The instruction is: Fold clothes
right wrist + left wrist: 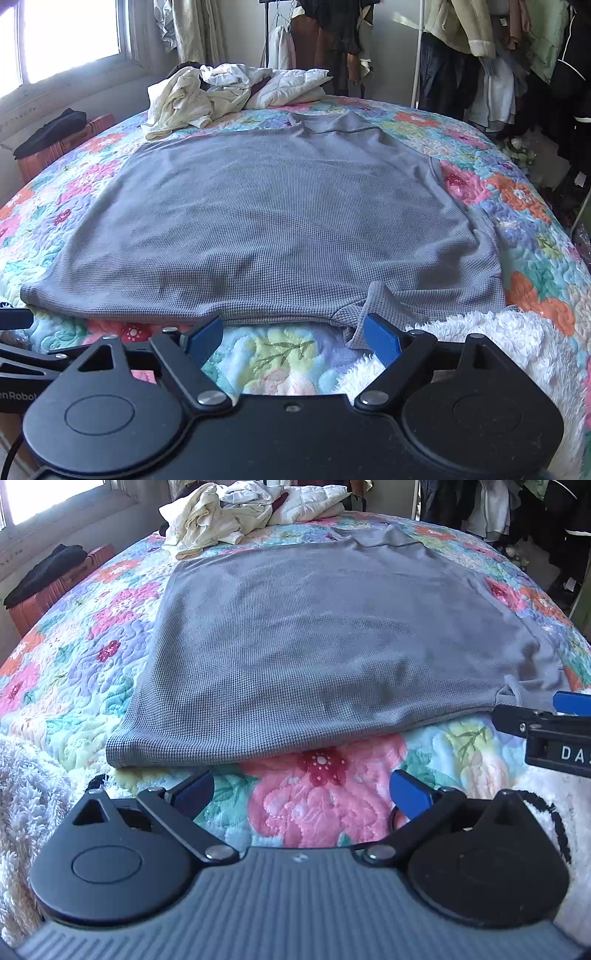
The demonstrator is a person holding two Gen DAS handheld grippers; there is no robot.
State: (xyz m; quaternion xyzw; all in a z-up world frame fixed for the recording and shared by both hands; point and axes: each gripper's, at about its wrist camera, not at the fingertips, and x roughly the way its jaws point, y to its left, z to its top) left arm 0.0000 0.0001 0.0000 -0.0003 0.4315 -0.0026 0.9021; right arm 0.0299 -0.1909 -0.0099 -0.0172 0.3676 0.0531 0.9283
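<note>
A grey waffle-knit shirt [314,646] lies spread flat on the floral quilt [325,805], its near hem toward me; it also shows in the right wrist view [266,229]. My left gripper [301,794] is open and empty, hovering just short of the hem near its left corner. My right gripper [293,338] is open at the hem's right part, where a small fold of grey cloth [373,299] sticks up beside its right finger; nothing is clamped. The right gripper also shows at the right edge of the left wrist view [554,716].
A heap of cream and white clothes [225,96] lies at the far end of the bed. A fluffy white blanket [480,339] lies at the near edge. A black item sits on an orange box [62,136] at left. Clothes hang on a rack [498,55] at right.
</note>
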